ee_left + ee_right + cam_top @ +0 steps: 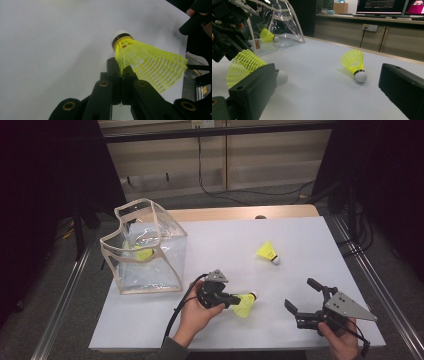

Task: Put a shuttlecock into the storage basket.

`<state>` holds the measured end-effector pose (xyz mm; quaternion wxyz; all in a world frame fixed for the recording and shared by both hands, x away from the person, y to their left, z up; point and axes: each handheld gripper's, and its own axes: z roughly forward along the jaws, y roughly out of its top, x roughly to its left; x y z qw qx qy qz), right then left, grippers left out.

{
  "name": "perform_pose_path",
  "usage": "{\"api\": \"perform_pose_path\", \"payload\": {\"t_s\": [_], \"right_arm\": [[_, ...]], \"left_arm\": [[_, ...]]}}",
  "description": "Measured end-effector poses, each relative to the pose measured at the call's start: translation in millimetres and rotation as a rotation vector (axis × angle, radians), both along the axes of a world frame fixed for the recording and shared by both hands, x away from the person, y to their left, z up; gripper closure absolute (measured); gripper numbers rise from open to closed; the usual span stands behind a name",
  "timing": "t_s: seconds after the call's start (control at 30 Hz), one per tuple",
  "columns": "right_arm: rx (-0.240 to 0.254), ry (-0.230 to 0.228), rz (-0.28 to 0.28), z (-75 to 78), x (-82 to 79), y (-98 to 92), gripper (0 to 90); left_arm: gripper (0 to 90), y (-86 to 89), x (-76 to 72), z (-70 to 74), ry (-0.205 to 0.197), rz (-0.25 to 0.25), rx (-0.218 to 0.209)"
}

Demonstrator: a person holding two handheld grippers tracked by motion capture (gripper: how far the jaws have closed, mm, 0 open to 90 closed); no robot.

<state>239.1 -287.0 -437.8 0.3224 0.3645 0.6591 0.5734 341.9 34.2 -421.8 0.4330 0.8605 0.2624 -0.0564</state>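
3 yellow shuttlecocks [245, 304], 1 clear bag [145, 247], 2 tongs [235, 301].

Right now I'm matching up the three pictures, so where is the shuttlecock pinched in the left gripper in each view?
High view: held shuttlecock low centre, at the left gripper.
Left gripper view: right of centre, skirt pinched between the jaws.
Right gripper view: far left, partly behind a jaw.
Shared landmark: the white table.

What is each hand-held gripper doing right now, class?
Left hand-held gripper: closed on the skirt of a yellow shuttlecock.
Right hand-held gripper: open, holding nothing.
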Motion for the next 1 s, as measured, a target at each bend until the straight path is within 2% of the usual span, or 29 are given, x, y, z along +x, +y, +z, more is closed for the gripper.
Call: {"api": "perform_pose_path", "payload": {"t_s": [0.1, 0.23, 0.37, 1.0], "right_arm": [[0.002, -0.002, 0.002, 0.0, 0.1, -0.5, 1.2], [0.001, -0.002, 0.001, 0.1, 0.2, -0.7, 1.3], [0.0, 0.0, 0.0, 0.1, 0.0, 0.3, 1.2], [0.004, 0.004, 0.0, -0.2, 0.3, 0.8, 1.2]], "left_arm": [[89.3, 1.2, 0.6, 1.6, 0.002, 0.001, 0.002], [89.3, 3.5, 2.3, 2.8, 0.029, 0.001, 0.012], [89.3, 5.5, 3.4, 5.0, 0.029, -0.001, 0.027], [89.3, 22.5, 12.0, 19.9, 0.043, 0.034, 0.017]]}}
